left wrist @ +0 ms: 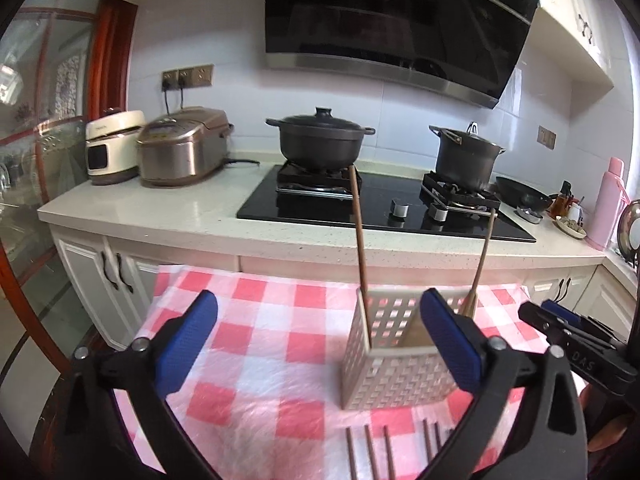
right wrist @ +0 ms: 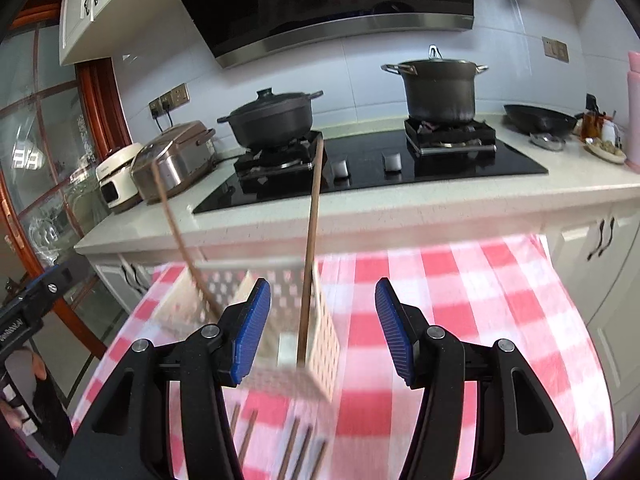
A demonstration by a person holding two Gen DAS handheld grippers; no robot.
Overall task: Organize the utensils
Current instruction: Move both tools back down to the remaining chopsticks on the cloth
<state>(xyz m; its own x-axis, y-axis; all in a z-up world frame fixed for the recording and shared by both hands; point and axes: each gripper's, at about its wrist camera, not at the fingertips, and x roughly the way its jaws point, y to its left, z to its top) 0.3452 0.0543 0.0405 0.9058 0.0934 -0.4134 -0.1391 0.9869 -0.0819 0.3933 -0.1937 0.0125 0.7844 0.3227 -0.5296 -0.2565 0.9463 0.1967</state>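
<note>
On the checked tabletop [left wrist: 256, 344] we see the perforated utensil basket [left wrist: 400, 376] holding two upright wooden chopsticks [left wrist: 359, 228]; more chopsticks [left wrist: 370, 454] lie flat just before the basket. Our left gripper [left wrist: 320, 340] has its fingers spread wide, grasping nothing; our right gripper [right wrist: 324, 332] beside the basket is likewise released.

L wrist cam: low over checkered tablecloth [left wrist: 256, 320], looks fwd along its fingers, tilted down, toward stove [left wrist: 384, 208] and wall. R wrist cam: same facing, slightly from the right, closer to the perforated utensil basket [right wrist: 320, 332]. Both share basket, stove, pots, rice cookers, range hood.
</note>
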